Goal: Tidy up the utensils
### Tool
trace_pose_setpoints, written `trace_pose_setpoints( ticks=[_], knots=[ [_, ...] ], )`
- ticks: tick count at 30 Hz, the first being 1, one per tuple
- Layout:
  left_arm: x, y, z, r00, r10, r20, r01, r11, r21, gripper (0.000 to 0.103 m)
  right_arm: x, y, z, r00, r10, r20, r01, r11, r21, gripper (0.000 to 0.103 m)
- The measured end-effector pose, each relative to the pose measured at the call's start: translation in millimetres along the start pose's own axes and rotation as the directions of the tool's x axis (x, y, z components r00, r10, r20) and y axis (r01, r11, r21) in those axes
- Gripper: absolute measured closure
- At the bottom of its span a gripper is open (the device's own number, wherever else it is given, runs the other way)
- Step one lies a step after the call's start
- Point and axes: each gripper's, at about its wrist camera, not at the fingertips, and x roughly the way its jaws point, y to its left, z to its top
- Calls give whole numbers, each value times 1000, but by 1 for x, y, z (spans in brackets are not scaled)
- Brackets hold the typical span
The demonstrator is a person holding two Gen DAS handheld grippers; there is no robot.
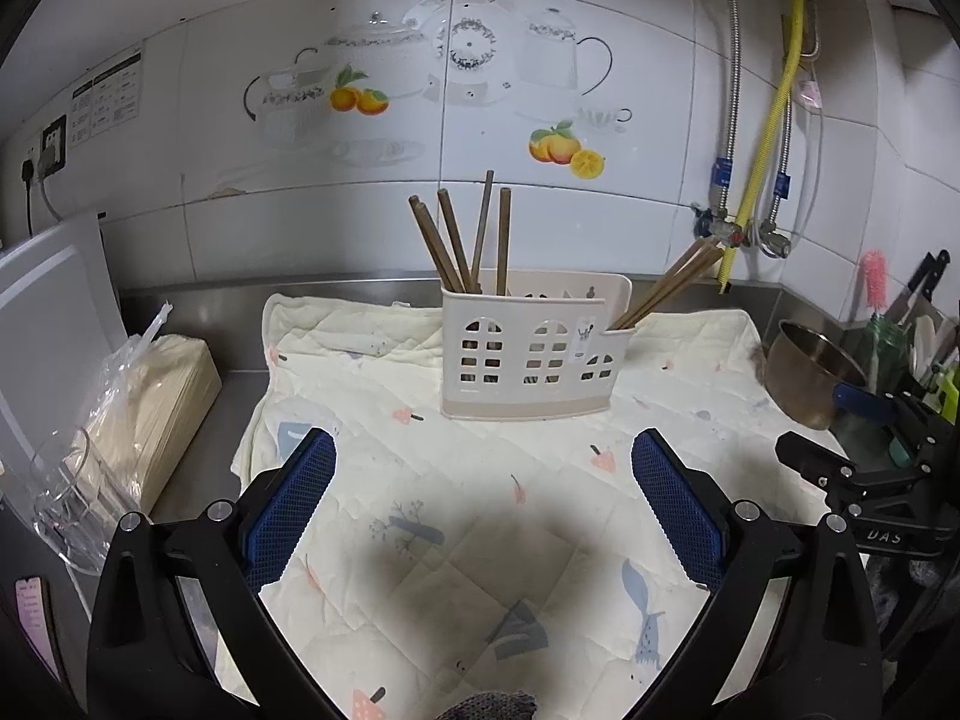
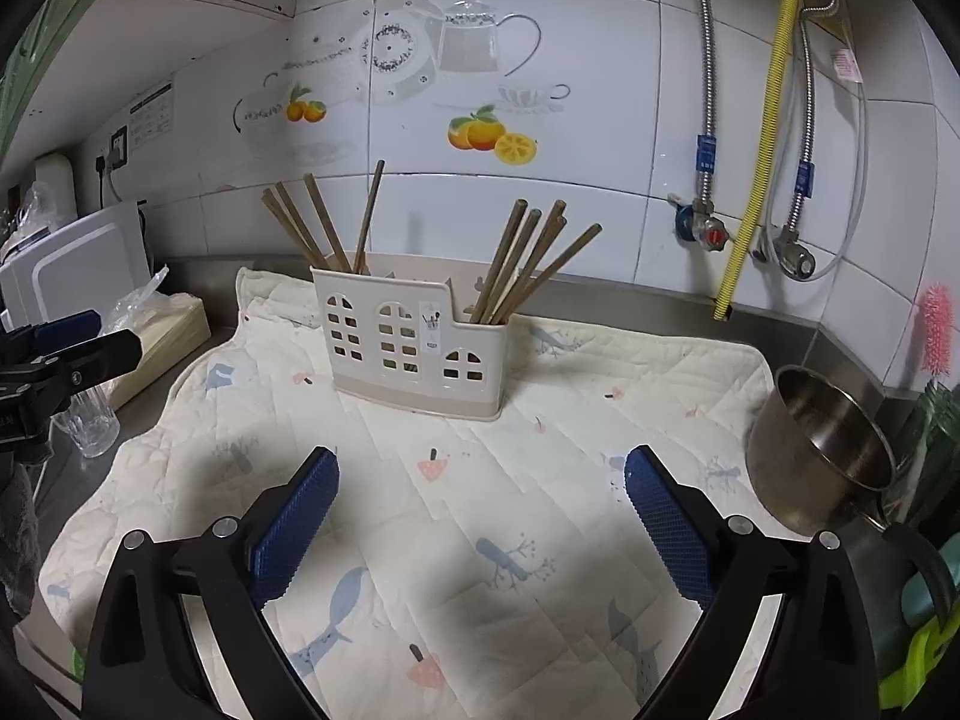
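Two empty grippers hang over a quilted cloth [image 2: 540, 480] on a steel kitchen counter, facing a cream holder [image 2: 414, 339] that stands upright near the back wall. The left gripper [image 1: 483, 456] and the right gripper [image 2: 480, 474] both have their jaws spread wide, blue pads well apart, nothing between them. The chopsticks are already sorted into two groups: the left bundle [image 2: 318, 228] leans out of the holder's tall end, the right bundle [image 2: 528, 264] fans from its low end, handles up and tips hidden inside. No loose utensil shows on the cloth, so the job looks done or nearly so, and the open jaws fit a release, not a pick-up. A steel bowl [image 2: 822, 450] sits at the cloth's right edge, close beside the right gripper's outer finger. A glass [image 1: 66, 504] and a bagged pack [image 1: 156, 396] crowd the left side. Nothing lies between the grippers and the holder.
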Motion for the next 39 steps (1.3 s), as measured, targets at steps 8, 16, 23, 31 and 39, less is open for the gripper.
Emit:
trace_pose_setpoints(
  ticks=[8,16,23,31,39],
  knots=[
    [0,3,-4,1000,27,-8,-27,1000,-14,5,1,-5,-4,1000,1,-5,-1,999,35,9],
    [1,4,-8,998,51,-19,-52,998,-20,5,3,-5,-6,1000,7,-14,-7,999,43,9],
    [3,7,-11,998,64,-30,-65,998,-24,5,5,-3,-9,1000,11,-25,-10,999,44,8],
    [2,7,-13,997,73,-32,-74,997,-22,5,6,-1,-10,1000,15,-26,-14,999,42,8],
    [1,7,-14,997,76,-33,-77,997,-28,5,5,0,-11,999,16,-27,-15,999,47,8]
  ],
)
